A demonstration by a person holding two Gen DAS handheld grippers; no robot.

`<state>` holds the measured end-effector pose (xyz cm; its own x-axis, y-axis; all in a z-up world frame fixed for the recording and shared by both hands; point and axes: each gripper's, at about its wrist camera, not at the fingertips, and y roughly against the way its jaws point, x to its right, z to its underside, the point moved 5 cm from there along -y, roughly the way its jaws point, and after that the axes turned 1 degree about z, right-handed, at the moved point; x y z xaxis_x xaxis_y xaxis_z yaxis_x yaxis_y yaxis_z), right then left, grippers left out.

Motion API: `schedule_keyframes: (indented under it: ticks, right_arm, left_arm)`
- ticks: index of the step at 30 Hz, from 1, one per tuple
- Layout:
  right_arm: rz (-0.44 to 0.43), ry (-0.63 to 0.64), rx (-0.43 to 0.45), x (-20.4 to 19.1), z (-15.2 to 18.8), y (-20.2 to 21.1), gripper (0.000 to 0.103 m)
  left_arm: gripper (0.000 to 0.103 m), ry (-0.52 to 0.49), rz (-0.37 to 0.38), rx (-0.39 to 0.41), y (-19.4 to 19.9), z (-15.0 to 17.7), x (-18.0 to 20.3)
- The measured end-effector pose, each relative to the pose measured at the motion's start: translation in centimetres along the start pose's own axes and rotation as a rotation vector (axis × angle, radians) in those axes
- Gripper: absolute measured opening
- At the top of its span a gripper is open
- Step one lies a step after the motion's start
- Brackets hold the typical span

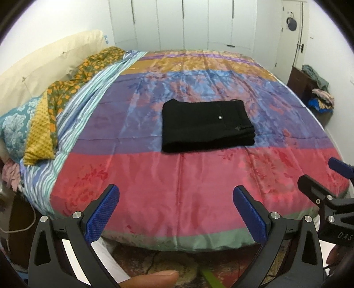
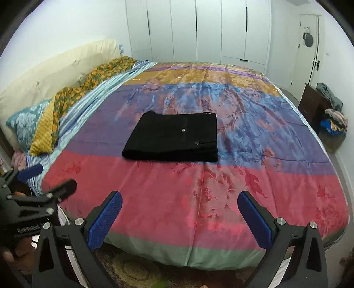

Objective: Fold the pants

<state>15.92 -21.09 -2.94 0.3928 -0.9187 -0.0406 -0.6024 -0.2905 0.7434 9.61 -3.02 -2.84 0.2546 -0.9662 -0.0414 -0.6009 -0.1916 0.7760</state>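
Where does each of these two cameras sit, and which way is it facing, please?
Left wrist: on the left gripper, at the bed's foot, facing the black pants; its open blue fingers, a fingertip and the right gripper at the right edge show.
Right wrist: on the right gripper, beside it, facing the same way; its open fingers and the left gripper at the left edge show.
Shared: pants, bedspread, pillows, wardrobe.
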Motion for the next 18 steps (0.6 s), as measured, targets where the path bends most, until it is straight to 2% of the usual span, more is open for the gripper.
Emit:
schedule_keyframes:
  ticks: [18]
  right_arm:
    - [0.033, 0.015, -0.008, 0.0, -0.17, 0.58, 0.103]
  left_arm:
    - [0.102, 0.013, 0.014, -0.044, -0.54, 0.5, 0.23]
